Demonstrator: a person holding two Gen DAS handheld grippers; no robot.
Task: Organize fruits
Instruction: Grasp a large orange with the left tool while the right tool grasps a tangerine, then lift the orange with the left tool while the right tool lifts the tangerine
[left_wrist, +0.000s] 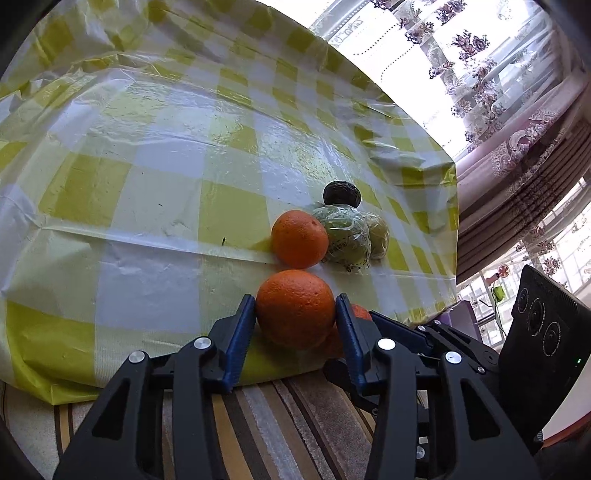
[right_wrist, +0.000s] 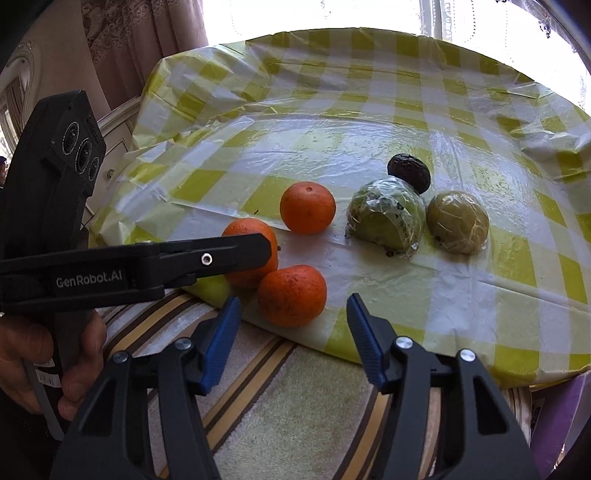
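Note:
Three oranges lie near the table's front edge. My left gripper (left_wrist: 295, 306) has its blue pads closed against the sides of one orange (left_wrist: 295, 308), which also shows in the right wrist view (right_wrist: 251, 236) behind the left gripper's finger (right_wrist: 221, 254). A second orange (right_wrist: 291, 295) lies just ahead of my right gripper (right_wrist: 293, 314), which is open and empty. A third orange (right_wrist: 307, 206) sits farther back. Two plastic-wrapped green fruits (right_wrist: 386, 218) (right_wrist: 458, 221) and a dark avocado (right_wrist: 409, 171) lie to the right.
The table is covered by a yellow-and-white checked plastic cloth (right_wrist: 406, 110). A striped cloth (right_wrist: 295, 406) lies below the front edge. Curtains and a bright window (left_wrist: 480, 74) stand behind the table.

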